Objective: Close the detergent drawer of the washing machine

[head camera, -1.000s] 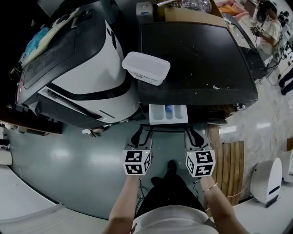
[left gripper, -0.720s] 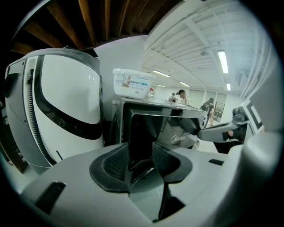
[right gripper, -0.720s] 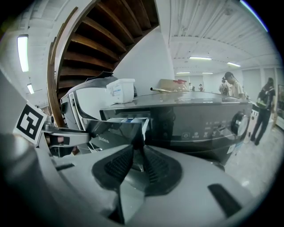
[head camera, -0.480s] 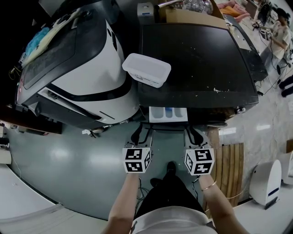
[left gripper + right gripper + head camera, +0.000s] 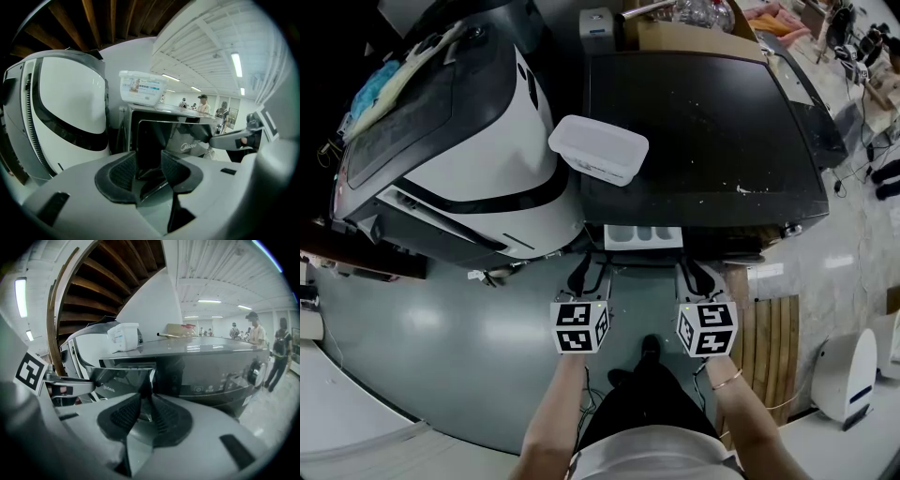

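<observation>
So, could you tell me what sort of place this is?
Likely a large indoor lab or workshop rather than a home: a washing machine stands beside another white appliance, with people standing in the hall behind, under long ceiling lights.

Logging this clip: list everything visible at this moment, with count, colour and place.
washing machine: 1, black, centre.
detergent drawer: 1, white inside, sticking part way out of the machine's front.
plastic tub: 1, white, on the machine's top left corner.
second appliance: 1, white and black, left of the machine.
cardboard box: 1, brown, behind the machine.
slatted mat: 1, wooden, floor at right.
left gripper: 1, grey, before the drawer, jaws slightly apart.
right gripper: 1, grey, before the drawer, jaws together.
</observation>
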